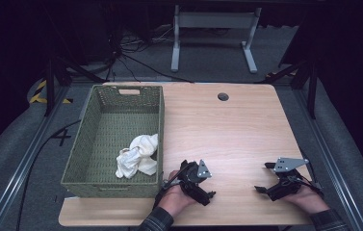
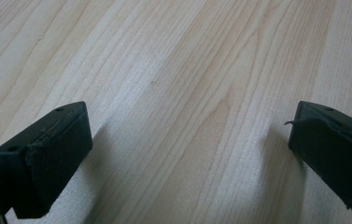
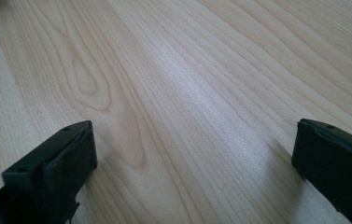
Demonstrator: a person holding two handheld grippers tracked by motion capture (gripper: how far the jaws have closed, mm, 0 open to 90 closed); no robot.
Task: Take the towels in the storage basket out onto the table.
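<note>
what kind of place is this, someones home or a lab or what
Most likely a lab or recording workspace rather than a home: a bare wooden table stands on grey carpet among dark curtains, loose cables trail across the floor, and hazard-striped tape marks the floor at left.

Smooth matt wood table (image 1: 237, 130), woven basket (image 1: 97, 139), soft white cloth (image 1: 138, 156)
</note>
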